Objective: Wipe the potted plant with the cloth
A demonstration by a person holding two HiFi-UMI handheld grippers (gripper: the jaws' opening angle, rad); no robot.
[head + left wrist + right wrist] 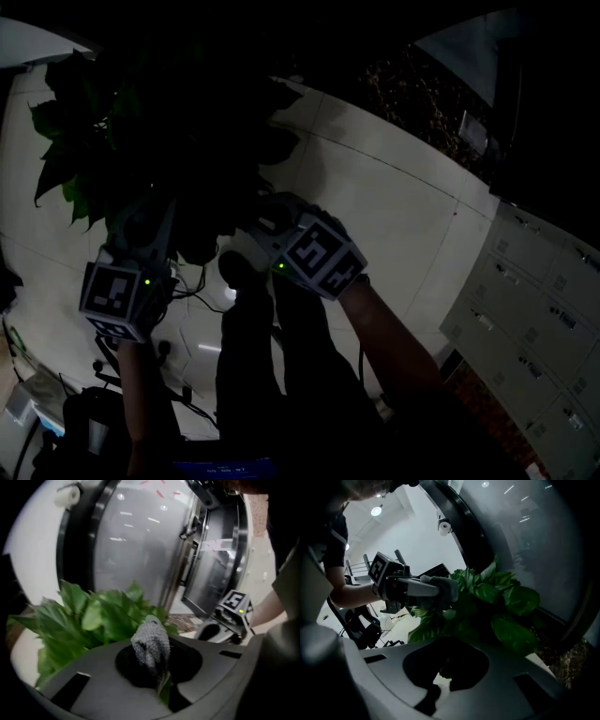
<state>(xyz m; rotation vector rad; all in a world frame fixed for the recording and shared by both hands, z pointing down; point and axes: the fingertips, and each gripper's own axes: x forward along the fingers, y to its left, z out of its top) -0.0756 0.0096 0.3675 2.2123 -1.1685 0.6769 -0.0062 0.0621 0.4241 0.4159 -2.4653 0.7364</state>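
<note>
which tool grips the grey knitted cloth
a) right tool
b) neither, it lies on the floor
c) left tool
c: the left gripper view shows the left tool shut on the grey knitted cloth, in front of the green leafy potted plant.

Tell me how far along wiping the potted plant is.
Done: the grey knitted cloth is clamped in the left hand-held gripper. In hand: it is up against the green potted plant, and a dark leaf seems to sit in the right hand-held gripper. Left: which leaves are wiped can't be told.
</note>
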